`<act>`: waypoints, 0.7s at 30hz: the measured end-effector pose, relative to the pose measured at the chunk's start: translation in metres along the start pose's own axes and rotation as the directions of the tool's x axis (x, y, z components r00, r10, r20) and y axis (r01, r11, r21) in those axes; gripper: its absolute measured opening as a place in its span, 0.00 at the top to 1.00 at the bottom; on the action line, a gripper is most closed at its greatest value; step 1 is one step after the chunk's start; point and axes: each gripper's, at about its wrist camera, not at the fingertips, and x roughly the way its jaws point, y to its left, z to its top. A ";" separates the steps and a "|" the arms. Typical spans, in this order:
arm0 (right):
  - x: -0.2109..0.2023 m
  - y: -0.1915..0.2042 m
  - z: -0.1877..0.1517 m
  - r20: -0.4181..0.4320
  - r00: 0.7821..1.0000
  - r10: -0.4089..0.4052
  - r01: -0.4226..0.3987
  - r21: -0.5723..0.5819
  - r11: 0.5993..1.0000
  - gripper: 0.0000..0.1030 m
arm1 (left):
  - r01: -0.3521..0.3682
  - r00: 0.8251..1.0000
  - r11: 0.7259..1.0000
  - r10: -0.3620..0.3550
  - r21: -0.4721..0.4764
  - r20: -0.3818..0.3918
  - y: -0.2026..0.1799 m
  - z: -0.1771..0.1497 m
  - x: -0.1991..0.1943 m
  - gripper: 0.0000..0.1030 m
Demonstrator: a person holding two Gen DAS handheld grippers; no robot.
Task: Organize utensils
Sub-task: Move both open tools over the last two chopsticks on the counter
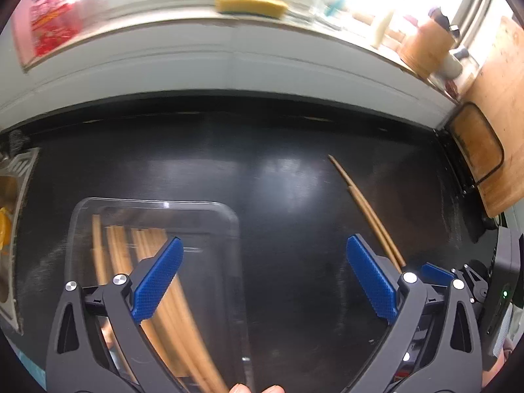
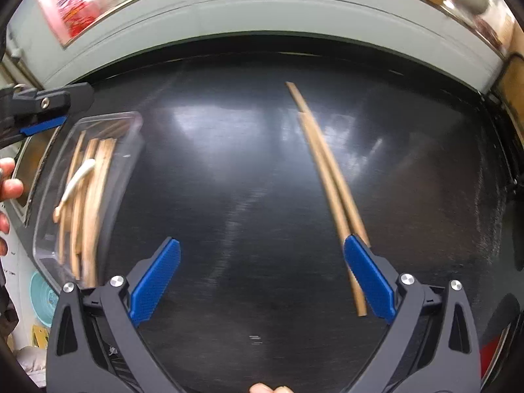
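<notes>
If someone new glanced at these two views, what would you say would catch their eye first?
Probably the pair of wooden chopsticks lying loose on the dark countertop, slanting away beside the open right gripper. Next, the clear plastic box at the counter's left, already filled with more chopsticks, under the open left gripper. Its blue fingers stand out too.

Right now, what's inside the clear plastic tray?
The clear plastic tray holds several wooden chopsticks and one white utensil. The left gripper hides the tray's near end.
</notes>
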 end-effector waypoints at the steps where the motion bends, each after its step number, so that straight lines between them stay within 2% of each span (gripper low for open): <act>1: 0.002 -0.014 -0.001 -0.004 1.000 -0.007 0.007 0.013 1.000 0.06 | 0.009 1.000 1.000 -0.009 0.005 -0.012 -0.008 0.000 0.006 0.06; 9: 0.014 -0.095 -0.008 -0.040 0.999 -0.037 0.039 0.058 0.998 0.06 | 0.040 0.995 0.999 -0.039 0.015 -0.092 -0.070 0.004 0.059 0.06; 13: 0.023 -0.112 -0.008 -0.061 0.997 -0.041 0.040 -0.017 0.999 0.06 | 0.039 0.992 0.999 -0.039 -0.002 -0.117 -0.093 0.006 0.082 0.06; 16: 0.028 -0.119 -0.006 -0.056 0.998 -0.041 0.036 -0.084 0.996 0.06 | 0.014 0.991 1.000 -0.012 0.013 -0.136 -0.111 0.003 0.098 0.06; 21: 0.035 -0.122 -0.008 -0.045 0.997 -0.055 0.045 -0.201 0.979 0.06 | -0.036 0.975 0.999 0.036 0.003 -0.221 -0.129 -0.010 0.127 0.06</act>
